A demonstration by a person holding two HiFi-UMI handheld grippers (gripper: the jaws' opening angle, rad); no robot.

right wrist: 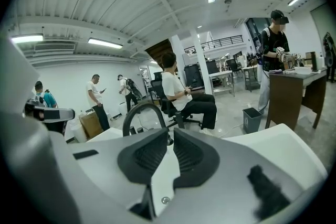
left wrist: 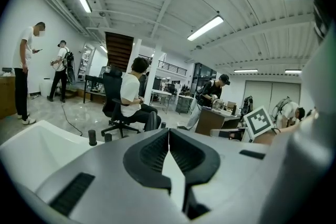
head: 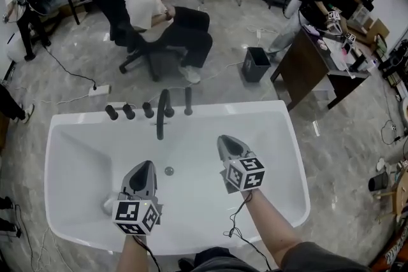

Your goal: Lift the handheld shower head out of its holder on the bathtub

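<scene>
The handheld shower head (head: 188, 100) is a slim black rod standing upright in its holder on the far rim of the white bathtub (head: 280, 137). Just left of it are the arched black spout (head: 162, 115) and three black knobs (head: 129, 111). My left gripper (head: 145, 164) hovers over the tub's inside at the near left, jaws shut and empty. Further forward, my right gripper (head: 223, 139) is over the middle of the tub, also shut and empty, a short way from the fixtures. The right gripper view has the spout (right wrist: 140, 110) just past the right gripper's (right wrist: 170, 134) tips.
A drain (head: 169, 171) sits in the tub floor between the grippers. Beyond the tub a person sits on a black office chair (head: 137, 41). A dark bin (head: 255, 64) and a brown desk (head: 306, 67) stand on the marble floor, with cables lying about.
</scene>
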